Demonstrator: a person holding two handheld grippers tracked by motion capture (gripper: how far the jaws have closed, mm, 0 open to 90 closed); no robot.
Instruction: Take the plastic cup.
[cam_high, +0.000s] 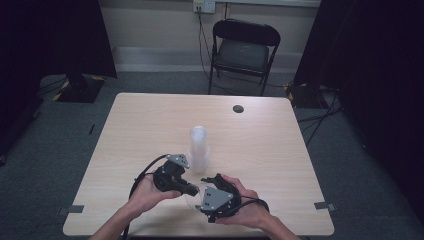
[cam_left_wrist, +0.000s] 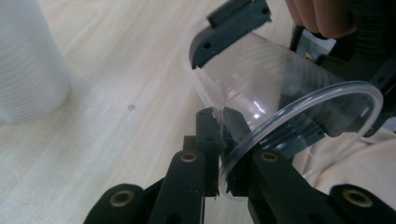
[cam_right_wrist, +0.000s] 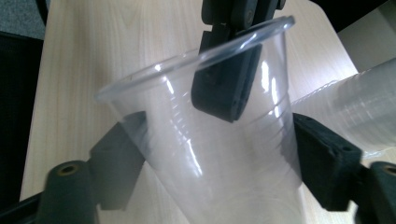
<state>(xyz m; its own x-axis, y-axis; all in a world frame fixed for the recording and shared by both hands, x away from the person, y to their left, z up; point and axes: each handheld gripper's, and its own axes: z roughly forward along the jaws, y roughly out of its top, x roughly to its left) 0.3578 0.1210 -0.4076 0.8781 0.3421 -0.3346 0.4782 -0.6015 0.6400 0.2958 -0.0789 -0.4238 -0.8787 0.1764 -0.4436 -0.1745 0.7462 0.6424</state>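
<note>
A clear plastic cup (cam_left_wrist: 261, 79) lies tilted between my two grippers, low over the table's near edge. My left gripper (cam_left_wrist: 222, 121) is shut on its rim, one jaw inside the cup and one outside; it shows in the right gripper view as a black jaw pair (cam_right_wrist: 229, 70) pinching the rim from above. My right gripper (cam_right_wrist: 215, 154) has a jaw on each side of the cup's body, and both pads touch the wall. In the high view the left gripper (cam_high: 194, 190) and right gripper (cam_high: 207, 182) meet at the cup (cam_high: 192, 196). A stack of clear cups (cam_high: 198, 147) stands upright just beyond them.
The light wooden table (cam_high: 150, 115) has a small dark round spot (cam_high: 238, 108) near its far edge. A black folding chair (cam_high: 242, 50) stands behind the table. The cup stack (cam_left_wrist: 23, 60) is close to the left gripper's left side.
</note>
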